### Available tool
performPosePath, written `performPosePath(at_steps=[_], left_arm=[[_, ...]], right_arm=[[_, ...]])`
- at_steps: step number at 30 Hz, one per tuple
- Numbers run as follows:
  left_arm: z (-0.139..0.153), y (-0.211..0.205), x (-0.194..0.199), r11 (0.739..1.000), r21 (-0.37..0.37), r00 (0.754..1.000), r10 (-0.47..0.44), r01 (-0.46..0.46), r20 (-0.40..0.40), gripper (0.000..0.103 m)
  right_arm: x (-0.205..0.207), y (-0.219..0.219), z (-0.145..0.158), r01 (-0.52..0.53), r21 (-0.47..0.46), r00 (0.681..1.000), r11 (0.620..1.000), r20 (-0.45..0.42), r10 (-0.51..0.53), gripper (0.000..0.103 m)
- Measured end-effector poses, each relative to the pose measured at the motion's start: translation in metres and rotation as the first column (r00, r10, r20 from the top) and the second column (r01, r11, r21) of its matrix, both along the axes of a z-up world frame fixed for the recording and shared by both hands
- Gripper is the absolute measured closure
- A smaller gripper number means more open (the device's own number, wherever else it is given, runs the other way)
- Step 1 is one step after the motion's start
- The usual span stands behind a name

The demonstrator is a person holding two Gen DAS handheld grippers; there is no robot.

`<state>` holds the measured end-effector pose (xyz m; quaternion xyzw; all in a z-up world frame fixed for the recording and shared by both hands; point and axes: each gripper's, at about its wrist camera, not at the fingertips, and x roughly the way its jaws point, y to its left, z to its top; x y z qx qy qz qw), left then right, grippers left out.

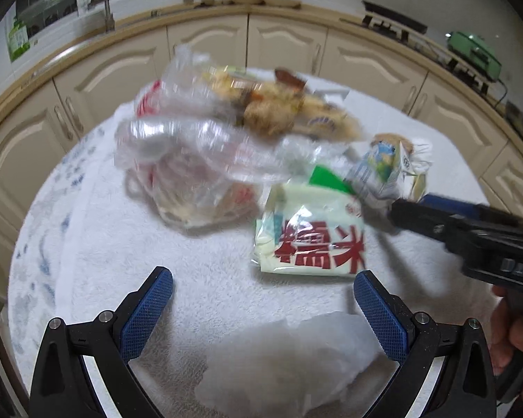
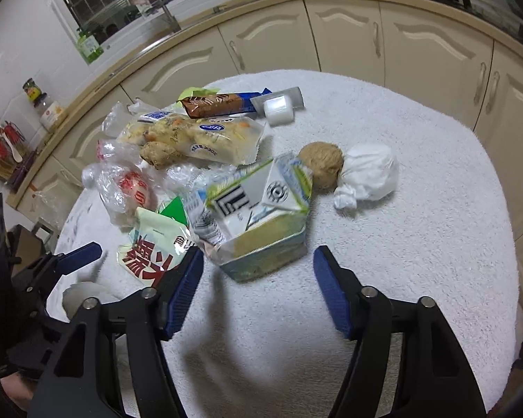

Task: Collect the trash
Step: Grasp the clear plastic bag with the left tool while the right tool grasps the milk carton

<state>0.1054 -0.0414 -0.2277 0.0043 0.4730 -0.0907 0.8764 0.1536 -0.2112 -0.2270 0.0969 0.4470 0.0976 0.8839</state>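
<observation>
Trash lies in a heap on a table covered by a white towel (image 2: 401,261). A crushed milk carton (image 2: 258,216) rests between the tips of my right gripper (image 2: 258,271), which is open with a gap at each pad. The left wrist view shows that same right gripper (image 1: 411,203) at the carton (image 1: 387,170). My left gripper (image 1: 265,292) is open above a crumpled white wrapper (image 1: 286,358). Just ahead of it lies a pale green packet with red characters (image 1: 313,233), with blurred clear plastic bags (image 1: 191,160) beyond.
A snack bag with ginger root on it (image 2: 198,139), a brown biscuit wrapper (image 2: 219,102), a white tub (image 2: 279,111), a brown ball (image 2: 322,165) and a knotted white bag (image 2: 369,174) lie farther back. Cream cabinets (image 2: 418,41) ring the table. A hand (image 1: 512,334) holds the right gripper.
</observation>
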Motion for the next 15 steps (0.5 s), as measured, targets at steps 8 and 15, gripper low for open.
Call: performPosePath(at_steps=[8, 15], left_arm=[[0.001, 0.009, -0.015, 1.0, 0.0, 1.0, 0.013, -0.013, -0.003, 0.001], [-0.001, 0.017, -0.027, 1.0, 0.015, 1.0, 0.025, -0.025, -0.002, 0.001]], right_arm=[[0.015, 0.017, -0.001, -0.03, -0.073, 0.999, 0.997, 0.025, 0.032, 0.012], [0.022, 0.028, -0.014, -0.044, -0.184, 0.998, 0.982, 0.04, 0.052, 0.0]])
